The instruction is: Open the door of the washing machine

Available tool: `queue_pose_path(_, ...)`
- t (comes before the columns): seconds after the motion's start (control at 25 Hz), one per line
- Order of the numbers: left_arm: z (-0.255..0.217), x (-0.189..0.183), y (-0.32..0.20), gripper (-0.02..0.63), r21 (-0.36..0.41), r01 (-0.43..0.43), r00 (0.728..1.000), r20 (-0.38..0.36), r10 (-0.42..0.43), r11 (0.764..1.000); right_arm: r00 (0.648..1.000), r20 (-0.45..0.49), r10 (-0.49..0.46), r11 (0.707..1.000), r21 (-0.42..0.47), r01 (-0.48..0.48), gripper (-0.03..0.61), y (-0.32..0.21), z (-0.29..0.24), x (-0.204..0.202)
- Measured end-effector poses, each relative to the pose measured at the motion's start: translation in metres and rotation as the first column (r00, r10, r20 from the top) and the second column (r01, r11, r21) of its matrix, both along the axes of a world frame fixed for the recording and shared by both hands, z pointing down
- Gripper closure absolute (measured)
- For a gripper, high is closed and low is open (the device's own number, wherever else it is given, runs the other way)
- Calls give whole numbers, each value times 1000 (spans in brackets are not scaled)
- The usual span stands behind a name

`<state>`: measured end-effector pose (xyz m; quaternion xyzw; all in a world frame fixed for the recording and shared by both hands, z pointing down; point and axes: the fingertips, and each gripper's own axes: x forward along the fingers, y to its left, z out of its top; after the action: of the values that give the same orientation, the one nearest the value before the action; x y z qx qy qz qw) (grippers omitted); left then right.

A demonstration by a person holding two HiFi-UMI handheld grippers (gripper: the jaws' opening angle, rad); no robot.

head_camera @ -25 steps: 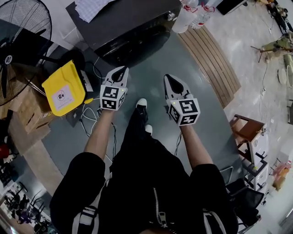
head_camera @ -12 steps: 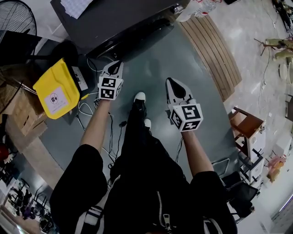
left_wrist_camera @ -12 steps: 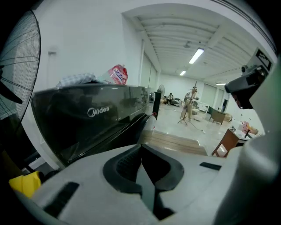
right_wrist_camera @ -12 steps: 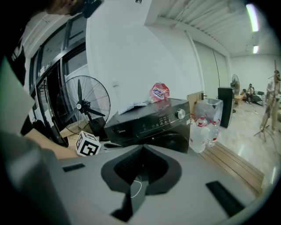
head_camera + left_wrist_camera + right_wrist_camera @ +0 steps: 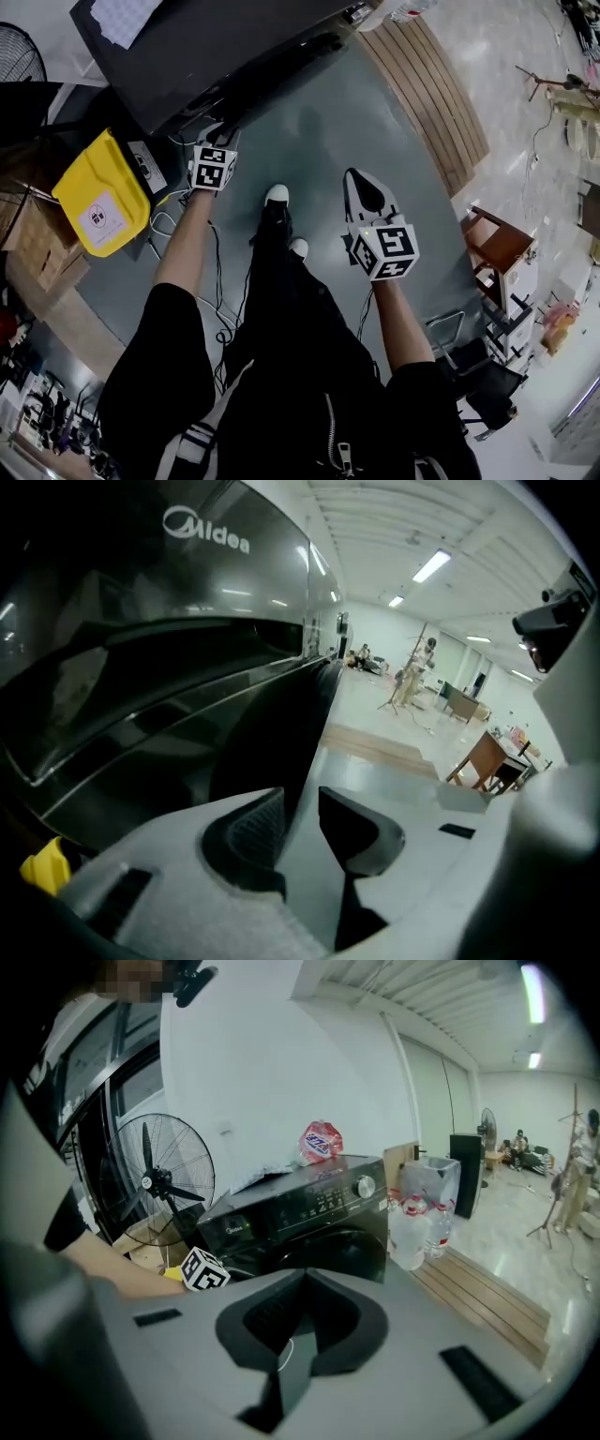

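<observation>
Black outfit (image 5: 300, 366) — white-toed shoes (image 5: 277, 194)

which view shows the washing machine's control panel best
Right gripper view: the control panel and knob face the camera. The head view sees mainly the washing machine's top from above; the left gripper view shows just its door up close.

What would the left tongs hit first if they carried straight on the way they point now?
Most likely the dark edge of the washing machine door, right beyond the tips. The left tongs have just been opening, with nothing between them; depth is hard to judge.
</observation>
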<state>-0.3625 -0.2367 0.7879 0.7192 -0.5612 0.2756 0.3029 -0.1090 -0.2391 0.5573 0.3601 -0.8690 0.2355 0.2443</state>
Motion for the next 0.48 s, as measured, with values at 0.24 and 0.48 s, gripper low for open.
queue_pose_path(0.24, 25, 3, -9, 502, -51, -65, 997, 40, 67, 997, 997, -18, 68, 998, -15, -69, 575, -5, 11, 28)
queue_pose_path(0.48, 26, 5, -8, 543, -43, -64, 995, 77, 67, 997, 992, -15, 123, 992, -34, -124, 575, 4, 19, 57)
